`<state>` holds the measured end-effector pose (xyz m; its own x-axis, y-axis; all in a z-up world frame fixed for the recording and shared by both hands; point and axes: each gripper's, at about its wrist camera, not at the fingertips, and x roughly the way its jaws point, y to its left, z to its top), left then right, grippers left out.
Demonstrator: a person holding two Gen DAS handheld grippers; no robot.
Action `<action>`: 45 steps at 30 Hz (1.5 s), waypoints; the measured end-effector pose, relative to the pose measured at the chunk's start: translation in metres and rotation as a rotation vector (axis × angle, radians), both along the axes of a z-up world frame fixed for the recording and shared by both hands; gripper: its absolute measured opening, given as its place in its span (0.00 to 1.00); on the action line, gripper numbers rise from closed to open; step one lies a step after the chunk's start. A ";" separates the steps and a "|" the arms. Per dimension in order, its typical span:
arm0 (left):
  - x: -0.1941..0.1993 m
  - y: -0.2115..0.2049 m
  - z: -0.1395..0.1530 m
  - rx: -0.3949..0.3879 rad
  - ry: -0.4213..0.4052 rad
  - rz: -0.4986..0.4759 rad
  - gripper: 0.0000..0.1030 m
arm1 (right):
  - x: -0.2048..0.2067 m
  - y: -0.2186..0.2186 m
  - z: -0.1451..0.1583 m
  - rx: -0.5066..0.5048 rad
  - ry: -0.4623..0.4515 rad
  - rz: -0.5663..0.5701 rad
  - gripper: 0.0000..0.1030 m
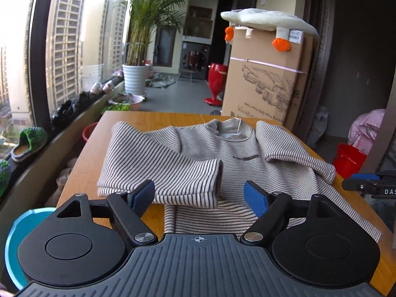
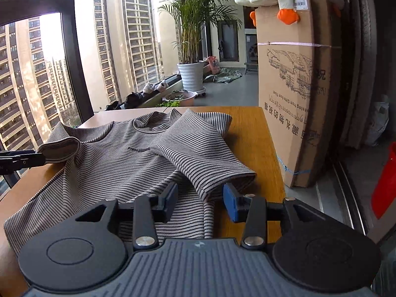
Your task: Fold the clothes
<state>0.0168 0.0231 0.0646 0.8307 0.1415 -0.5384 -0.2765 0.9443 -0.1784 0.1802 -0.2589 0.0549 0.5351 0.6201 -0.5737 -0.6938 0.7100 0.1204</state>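
- Grey-and-dark striped knit sweater (image 1: 237, 158) is lying chest-up on the orange-brown wooden table (image 1: 153, 117), both sleeves already lying folded in across the body, hem nearest the cameras
- It is looking soft, light and limp, likely sagging and sliding on smooth wood; I would be pinching both layers at the hem corners, since the thick ribbed cuff (image 2: 237, 180) is giving the firmest bite
- Left gripper (image 1: 201, 194) is hovering just above the left sleeve's cuff end, jaws spread wide and holding nothing
- Right gripper (image 2: 200, 201) is sitting at the right cuff, jaws wide, gripping nothing
- Tall brown cardboard box (image 2: 294, 94) is standing beyond the table
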 end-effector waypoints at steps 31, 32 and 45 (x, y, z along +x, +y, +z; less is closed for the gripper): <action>-0.042 -0.071 0.028 0.027 0.126 0.118 1.00 | -0.104 -0.001 0.036 0.165 0.052 0.003 1.00; -0.045 -0.078 0.030 0.031 0.143 0.117 1.00 | -0.112 -0.003 0.037 0.164 0.062 -0.015 1.00; -0.097 -0.107 0.022 0.027 0.224 0.087 1.00 | -0.171 -0.018 0.030 0.035 0.126 -0.113 1.00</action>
